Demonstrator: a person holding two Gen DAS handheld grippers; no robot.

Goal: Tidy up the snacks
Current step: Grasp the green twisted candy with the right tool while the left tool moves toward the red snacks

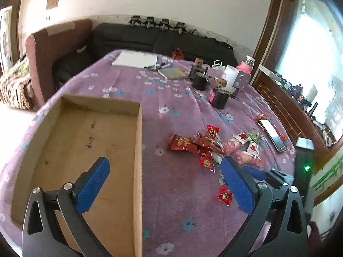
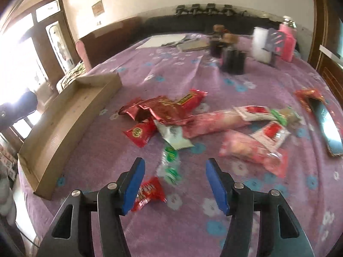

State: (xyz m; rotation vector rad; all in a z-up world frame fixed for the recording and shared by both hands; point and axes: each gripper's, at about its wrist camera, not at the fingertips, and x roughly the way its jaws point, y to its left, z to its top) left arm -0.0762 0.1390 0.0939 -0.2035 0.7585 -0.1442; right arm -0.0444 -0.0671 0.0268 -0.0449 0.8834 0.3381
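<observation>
carefully: right gripper (image 2: 174, 182), jaws apart and empty, should straddle the near green snack (image 2: 169, 165); left gripper (image 1: 165, 182) waits wide apart by the box (image 1: 137, 150).

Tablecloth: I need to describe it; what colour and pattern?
The tablecloth is purple with white and blue flowers, clearest in the left wrist view.

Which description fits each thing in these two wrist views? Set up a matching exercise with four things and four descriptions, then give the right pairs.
Things
1. cardboard tray
2. phone
3. small red packet
4. left gripper

Descriptions
A. lies alone on the purple cloth, apart from the snack pile
B. nothing inside
C. jaws wide apart, holding nothing
D. dark and flat, beyond the snacks at the table's right side

Pairs: 1-B, 2-D, 3-A, 4-C
</observation>
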